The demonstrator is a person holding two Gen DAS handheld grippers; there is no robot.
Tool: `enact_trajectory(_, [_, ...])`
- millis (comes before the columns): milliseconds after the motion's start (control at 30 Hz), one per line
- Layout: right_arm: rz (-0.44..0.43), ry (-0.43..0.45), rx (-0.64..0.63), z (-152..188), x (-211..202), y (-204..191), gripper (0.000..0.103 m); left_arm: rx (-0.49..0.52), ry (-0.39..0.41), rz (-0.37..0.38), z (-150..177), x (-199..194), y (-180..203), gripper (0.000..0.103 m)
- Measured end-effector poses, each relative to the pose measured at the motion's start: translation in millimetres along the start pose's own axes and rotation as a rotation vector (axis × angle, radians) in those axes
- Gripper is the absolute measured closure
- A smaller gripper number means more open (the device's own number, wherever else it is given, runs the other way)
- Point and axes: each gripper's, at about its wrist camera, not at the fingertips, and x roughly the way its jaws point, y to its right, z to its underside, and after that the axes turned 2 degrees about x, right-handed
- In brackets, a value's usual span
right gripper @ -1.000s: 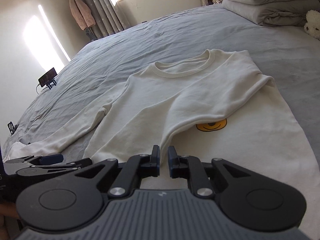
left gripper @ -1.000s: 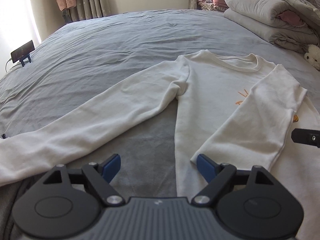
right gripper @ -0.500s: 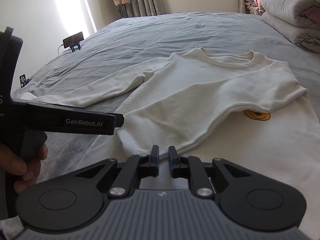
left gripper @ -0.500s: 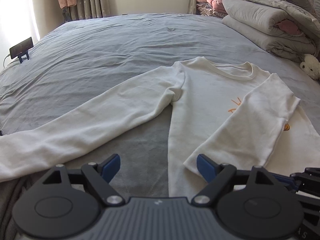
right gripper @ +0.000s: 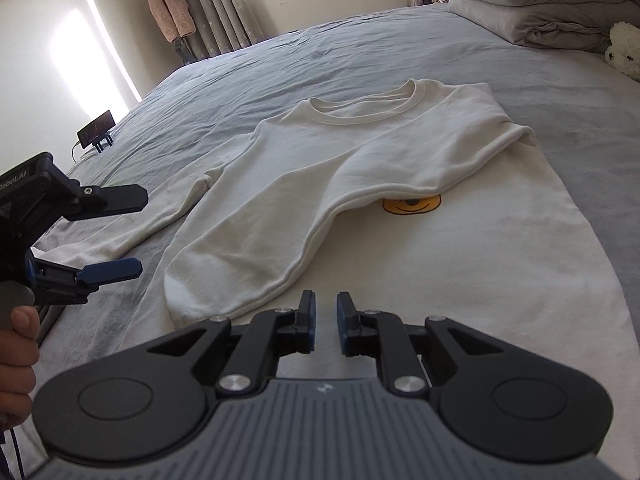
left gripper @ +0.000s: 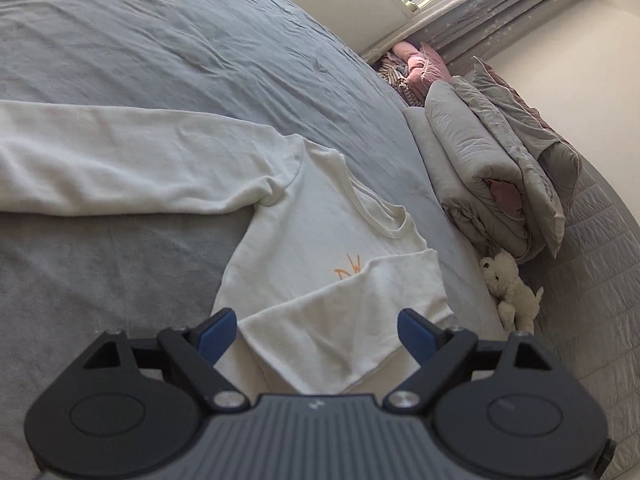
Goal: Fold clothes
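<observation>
A cream sweatshirt (right gripper: 400, 152) lies face up on the grey bed (right gripper: 360, 48). One sleeve (right gripper: 260, 248) is folded across its chest, over a yellow print. The other sleeve (left gripper: 120, 160) stretches flat out to the side. My left gripper (left gripper: 318, 320) hovers over the cuff end of the folded sleeve (left gripper: 352, 320), its jaws wide and still opening, with nothing gripped. In the right wrist view the left gripper (right gripper: 138, 234) is rolled onto its side, one finger above the other. My right gripper (right gripper: 324, 312) hangs over the sweatshirt's lower body, jaws almost together with a narrow gap and nothing in it.
Folded grey duvets (left gripper: 492, 168) are stacked at the head of the bed, with a white plush toy (left gripper: 508, 288) beside them. A phone on a stand (right gripper: 96, 130) sits at the bed's far edge. A person's hand (right gripper: 16, 344) holds the left gripper's handle.
The left gripper has rolled hard onto its side and shifted over the folded sleeve's cuff, so its view is tilted. The right gripper sank slightly; its jaws stayed nearly together.
</observation>
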Motion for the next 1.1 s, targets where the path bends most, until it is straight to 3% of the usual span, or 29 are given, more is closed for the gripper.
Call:
enact_trajectory(67, [0.003,0.0,-0.004,0,0,0,0.086,-0.04,-0.012,0.025,-1,2,-4,0.015])
enact_trajectory(200, [0.011,0.003,-0.006,-3,2,4,0.083,-0.022,-0.01,0.001,0,2,-1,0.015])
enact_trajectory(267, [0.02,0.014,-0.004,-8,2,10,0.073,-0.037,-0.017,0.001,-1,0,-8,0.015])
enact_trajectory(400, [0.049,0.048,0.029,-29,2,36,0.068,-0.039,-0.029,-0.019,0,2,-10,0.015])
enact_trajectory(533, [0.102,0.049,0.119,-57,17,79,0.067,-0.028,-0.044,-0.054,1,6,-11,0.015])
enact_trajectory(800, [0.015,0.098,0.446,-80,32,143,0.067,0.01,-0.054,-0.083,5,10,-10,0.015])
enact_trajectory(933, [-0.001,0.152,0.518,-86,33,153,0.067,0.069,-0.061,-0.108,8,12,-4,0.015])
enact_trajectory(1033, [0.055,0.189,0.575,-91,35,161,0.067,0.094,-0.062,-0.126,9,13,-3,0.018])
enact_trajectory(1100, [0.12,0.216,0.563,-92,33,161,0.078,0.111,-0.064,-0.141,10,14,-2,0.024])
